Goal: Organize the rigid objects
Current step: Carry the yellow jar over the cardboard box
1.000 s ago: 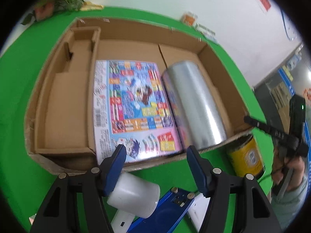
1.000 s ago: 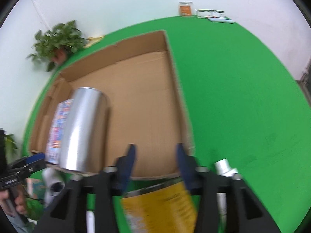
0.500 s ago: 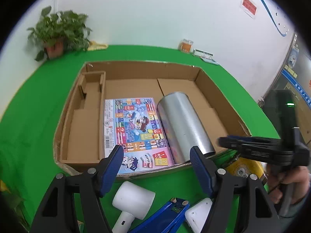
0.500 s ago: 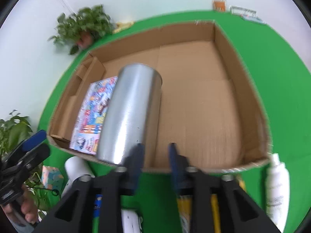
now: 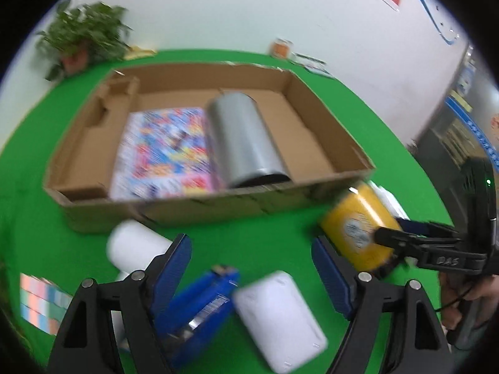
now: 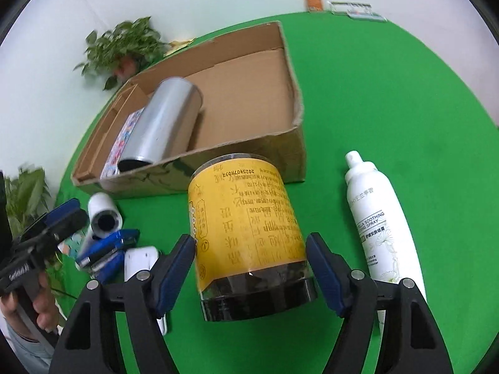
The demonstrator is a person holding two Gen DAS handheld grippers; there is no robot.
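Observation:
A cardboard box (image 5: 330,124) (image 6: 293,143) on the green table holds a colourful flat package (image 5: 162,149) and a silver cylinder (image 5: 243,143) (image 6: 162,124) lying on its side. A yellow-labelled jar (image 6: 246,233) (image 5: 358,230) lies on the table in front of the box. My right gripper (image 6: 251,249) is open, its jaws on either side of the jar and close to it. My left gripper (image 5: 251,252) is open and empty above a blue stapler (image 5: 199,305), a white block (image 5: 277,314) and a white cylinder (image 5: 134,246).
A white spray bottle (image 6: 380,218) lies to the right of the jar. A small pastel checked box (image 5: 40,302) sits at the left. Potted plants (image 6: 124,46) stand beyond the box. An orange jar (image 6: 313,0) and cards stand at the table's far edge.
My right gripper has pulled back from the box, opened wide and come around the yellow jar. My left gripper has pulled back and tilted down over the loose items.

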